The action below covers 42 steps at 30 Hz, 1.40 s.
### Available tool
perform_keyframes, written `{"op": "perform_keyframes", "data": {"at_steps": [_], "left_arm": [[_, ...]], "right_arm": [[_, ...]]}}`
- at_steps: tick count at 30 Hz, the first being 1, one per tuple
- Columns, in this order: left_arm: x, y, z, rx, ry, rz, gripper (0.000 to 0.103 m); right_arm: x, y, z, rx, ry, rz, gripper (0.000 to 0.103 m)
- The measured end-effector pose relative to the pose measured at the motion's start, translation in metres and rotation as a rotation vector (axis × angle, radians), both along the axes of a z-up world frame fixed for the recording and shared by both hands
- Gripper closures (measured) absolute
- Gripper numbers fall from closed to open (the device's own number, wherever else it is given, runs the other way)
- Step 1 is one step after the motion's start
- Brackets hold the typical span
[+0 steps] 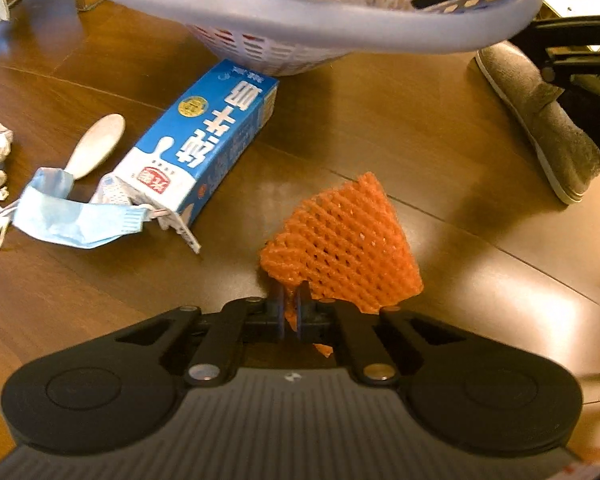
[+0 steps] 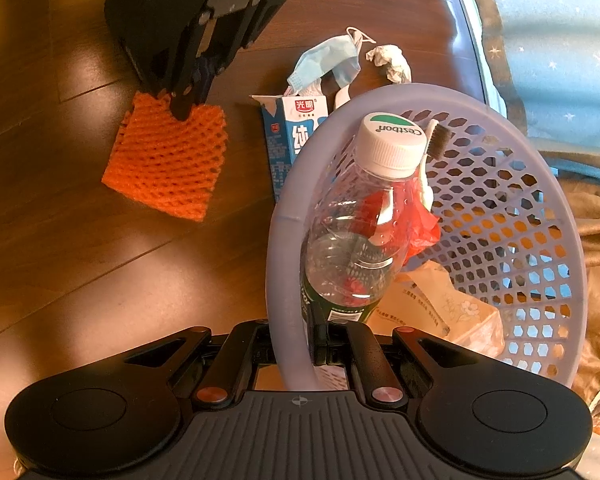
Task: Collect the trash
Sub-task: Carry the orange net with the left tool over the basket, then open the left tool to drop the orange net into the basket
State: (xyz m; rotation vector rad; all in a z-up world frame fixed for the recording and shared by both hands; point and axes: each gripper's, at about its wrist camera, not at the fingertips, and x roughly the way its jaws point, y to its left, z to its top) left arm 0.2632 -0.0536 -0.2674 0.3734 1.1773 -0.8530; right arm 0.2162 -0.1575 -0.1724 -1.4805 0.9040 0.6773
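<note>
While the left gripper (image 1: 290,312) pinches orange foam net (image 1: 342,246), right gripper (image 2: 300,344) clamps basket (image 2: 284,248) rim beside milk carton (image 1: 204,140).

Bottle (image 2: 352,232) in basket (image 2: 540,184); carton (image 2: 286,136) beside

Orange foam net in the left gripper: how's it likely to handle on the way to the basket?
Probably very light: the left gripper holds the orange foam net by one pinched corner. Likely soft and squashy, since that corner bunches between the fingers. The open mesh might snag on the basket rim.
</note>
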Motion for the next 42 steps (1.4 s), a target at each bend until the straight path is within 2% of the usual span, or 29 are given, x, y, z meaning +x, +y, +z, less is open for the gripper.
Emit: {"op": "perform_keyframes", "data": {"at_steps": [11,17,27,36,42], "left_arm": [[0.007,0.046,0.036,0.006,-0.057,0.066,0.101],[0.013,0.070,0.073,0.007,-0.138,0.089,0.101],[0.027,0.093,0.152,-0.049,-0.271,0.122,0.101],[0.046,0.080,0.218,-0.169,-0.381,0.145,0.101],[0.065,0.041,0.233,-0.260,-0.393,0.133,0.100]], "right_arm": [[-0.002,0.001,0.000,0.000,-0.001,0.003,0.100],[-0.003,0.003,0.000,-0.002,0.000,0.009,0.100],[-0.005,0.004,0.000,-0.003,0.000,0.012,0.100],[-0.008,0.007,0.004,0.000,0.000,0.012,0.100],[-0.009,0.009,0.006,0.005,0.001,0.008,0.100]]}}
